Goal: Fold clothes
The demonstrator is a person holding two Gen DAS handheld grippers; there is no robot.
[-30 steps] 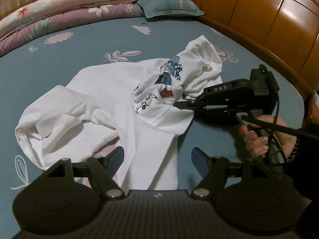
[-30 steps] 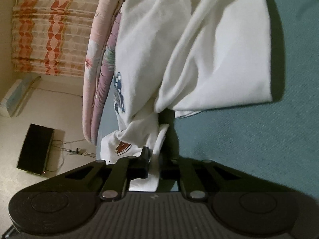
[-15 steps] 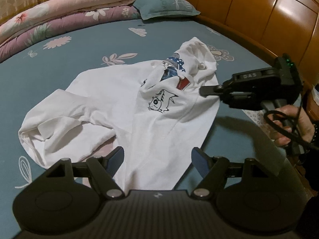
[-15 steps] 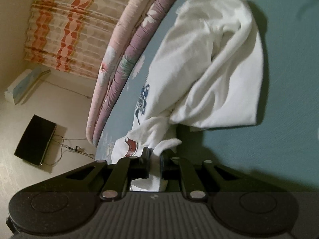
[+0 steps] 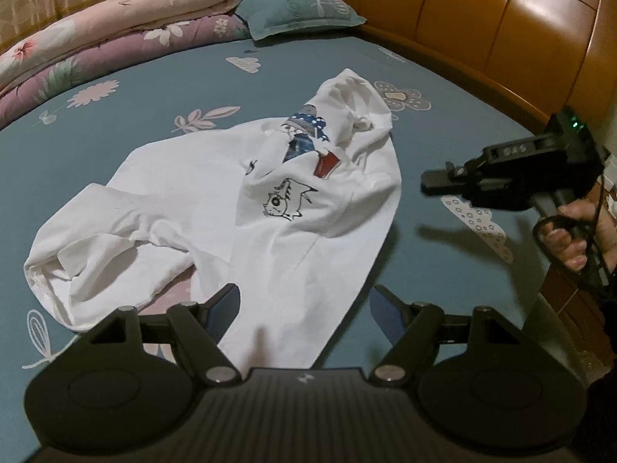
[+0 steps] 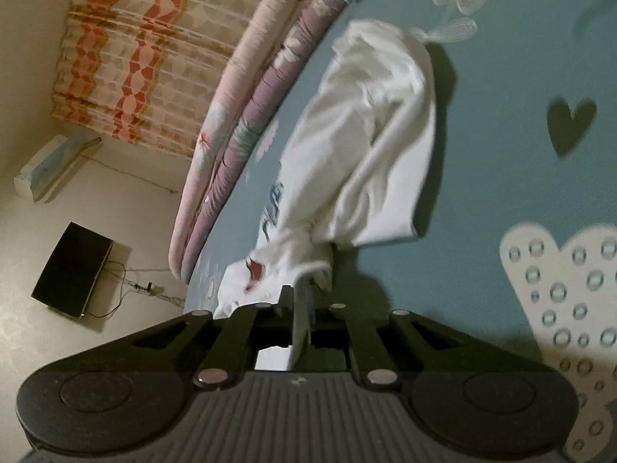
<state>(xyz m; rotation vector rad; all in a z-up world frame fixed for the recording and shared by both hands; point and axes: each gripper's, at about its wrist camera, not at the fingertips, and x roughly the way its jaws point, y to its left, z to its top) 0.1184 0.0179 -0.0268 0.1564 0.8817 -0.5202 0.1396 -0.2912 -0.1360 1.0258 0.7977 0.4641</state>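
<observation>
Right gripper now off the shirt (jaws opening, empty); left gripper released.

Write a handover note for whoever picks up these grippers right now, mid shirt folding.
Left gripper: open, empty, poised over the near hem of the white T-shirt.
Right gripper: in the air to the shirt's right, clear of it, jaws opening, no cloth at its tip.
Shirt: print side up on the teal bed sheet, rumpled, far-left end bunched.
Done: roughly laid out.
Left: smooth it flat, then make every fold.
</observation>
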